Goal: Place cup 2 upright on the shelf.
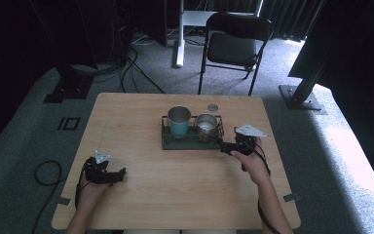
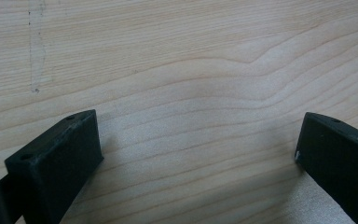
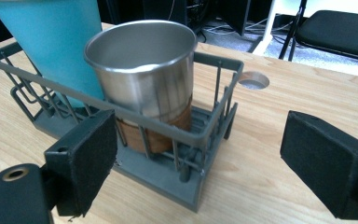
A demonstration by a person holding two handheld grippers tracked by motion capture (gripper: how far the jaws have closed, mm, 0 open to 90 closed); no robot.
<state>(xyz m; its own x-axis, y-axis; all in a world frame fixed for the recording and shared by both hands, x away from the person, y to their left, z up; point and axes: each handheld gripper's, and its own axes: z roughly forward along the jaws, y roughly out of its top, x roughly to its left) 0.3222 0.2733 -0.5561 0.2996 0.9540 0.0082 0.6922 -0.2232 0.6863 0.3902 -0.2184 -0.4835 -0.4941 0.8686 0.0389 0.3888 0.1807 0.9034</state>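
My right tool (image 3: 198,161) is spread wide at the near corner of the rack (image 3: 214,128), low in the frame, gripping nothing. Inside the rack, the steel cup (image 3: 144,74) stands upright at centre, with the teal cup (image 3: 51,37) just beside it at upper left. My left tool (image 2: 198,154) gapes over bare worktop (image 2: 191,60).

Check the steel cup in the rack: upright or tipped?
Upright: the steel cup stands in the wire rack, mouth up, beside the teal cup.
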